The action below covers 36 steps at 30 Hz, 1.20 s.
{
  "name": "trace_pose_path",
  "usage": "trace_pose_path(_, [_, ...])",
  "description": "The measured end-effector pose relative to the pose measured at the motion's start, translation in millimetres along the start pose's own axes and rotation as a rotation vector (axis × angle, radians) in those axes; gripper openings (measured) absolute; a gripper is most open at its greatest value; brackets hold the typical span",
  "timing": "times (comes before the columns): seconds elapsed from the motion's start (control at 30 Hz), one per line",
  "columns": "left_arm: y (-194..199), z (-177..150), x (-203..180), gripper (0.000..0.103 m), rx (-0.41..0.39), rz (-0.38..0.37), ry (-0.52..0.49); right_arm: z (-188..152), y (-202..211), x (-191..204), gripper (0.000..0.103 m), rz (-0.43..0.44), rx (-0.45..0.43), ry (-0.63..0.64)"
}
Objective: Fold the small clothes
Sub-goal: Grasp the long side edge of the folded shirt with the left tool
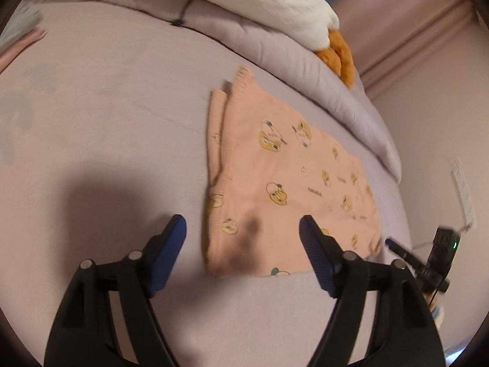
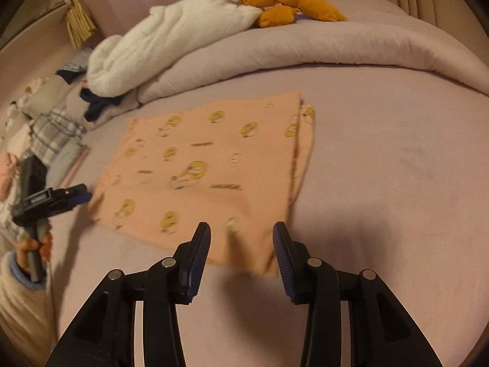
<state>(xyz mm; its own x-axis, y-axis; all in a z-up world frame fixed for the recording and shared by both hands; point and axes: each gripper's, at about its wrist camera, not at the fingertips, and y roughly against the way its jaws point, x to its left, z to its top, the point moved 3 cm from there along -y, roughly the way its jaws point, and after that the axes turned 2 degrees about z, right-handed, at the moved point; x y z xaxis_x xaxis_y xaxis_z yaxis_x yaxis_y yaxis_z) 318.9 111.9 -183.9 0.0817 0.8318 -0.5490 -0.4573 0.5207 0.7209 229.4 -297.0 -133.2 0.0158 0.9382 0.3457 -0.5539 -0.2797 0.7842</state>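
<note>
Garment (image 1: pixel 284 183) flat (bed (image 1: pixel 107 107))

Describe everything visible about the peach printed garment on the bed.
The peach garment is a small, soft knit piece printed with yellow cartoon figures and tiny lettering. It lies flat on the lilac bed sheet, folded into a rough rectangle, with an underlayer peeking out along one side edge and a stitched hem showing. Nothing grips it: both grippers' jaws stand open above its near edge. The rolled duvet lies beyond it, not touching.
</note>
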Motion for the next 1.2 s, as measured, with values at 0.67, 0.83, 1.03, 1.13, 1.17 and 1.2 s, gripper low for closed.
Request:
trace_pose_path(0.67, [-74,55,-7,0.082,0.037,-0.154,0.145,23,-55,70,0.072,0.202,0.010,-0.035])
trace_pose_path(0.83, [-88,69,-12,0.042,0.060,-0.093,0.101,70,-103,71,0.072,0.152,0.010,-0.107])
trace_pose_path(1.03, [-86,65,-11,0.016,0.083,-0.053,0.036,116,-157,93,0.021,-0.005,0.054,-0.027])
trace_pose_path(1.13, [-86,66,-21,0.013,0.079,-0.023,-0.008,120,-182,98,0.009,-0.094,0.114,0.021])
trace_pose_path(1.17, [-87,67,-23,0.013,0.079,-0.015,-0.016,118,-193,99,0.008,-0.115,0.155,0.034])
trace_pose_path(1.2, [-87,69,-25,0.013,0.081,-0.004,-0.025,117,-194,99,0.007,-0.127,0.151,0.044])
